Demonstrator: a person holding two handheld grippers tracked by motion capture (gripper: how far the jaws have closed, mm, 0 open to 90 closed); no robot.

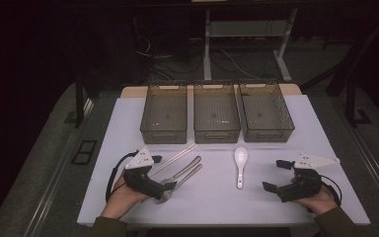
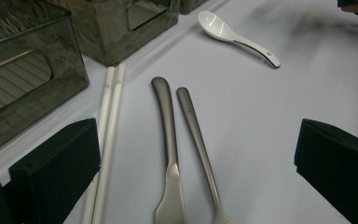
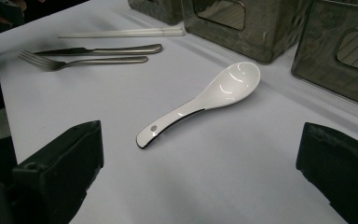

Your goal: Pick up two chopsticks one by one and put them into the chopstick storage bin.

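Observation:
On the white table top (image 1: 212,202) lie a pair of white chopsticks (image 1: 175,157), a metal knife (image 1: 185,167), a metal fork (image 1: 180,180) and a white ceramic spoon (image 1: 240,165). My left gripper (image 1: 158,177) rests at the front left, open, jaws on either side of the knife (image 2: 168,135) and fork (image 2: 200,144) without touching them; the chopsticks (image 2: 105,135) run past its left jaw. My right gripper (image 1: 275,175) sits at the front right, open, pointing at the spoon (image 3: 214,93), which lies a little ahead of its jaws.
Three grey see-through bins (image 1: 164,133) (image 1: 216,134) (image 1: 269,133) stand side by side along the back of the table. Dark floor, cables and a desk frame (image 1: 207,44) lie beyond. Table edges drop off left and right.

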